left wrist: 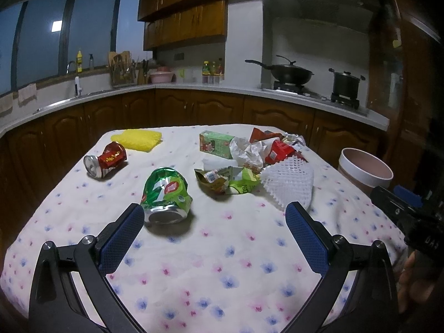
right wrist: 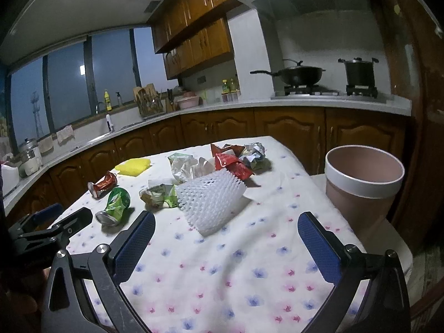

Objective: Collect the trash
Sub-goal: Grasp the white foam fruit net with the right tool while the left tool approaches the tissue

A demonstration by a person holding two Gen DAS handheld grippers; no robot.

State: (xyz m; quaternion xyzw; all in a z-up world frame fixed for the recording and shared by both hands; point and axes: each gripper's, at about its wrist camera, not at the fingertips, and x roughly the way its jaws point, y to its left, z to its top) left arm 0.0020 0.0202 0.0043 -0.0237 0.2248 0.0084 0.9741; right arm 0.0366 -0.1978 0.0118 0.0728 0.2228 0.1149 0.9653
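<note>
Nearby, pink bin [right wrist: 363, 186] beside table [right wrist: 222, 263]

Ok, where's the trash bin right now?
The trash bin stands off the table's right edge in the right wrist view, just beyond the white foam net.

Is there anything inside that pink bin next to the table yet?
The pink bin shows only bare pink inner wall below its white rim. Its bottom is hidden by the near wall, so I cannot say it is empty. All the trash in view lies on the table.
</note>
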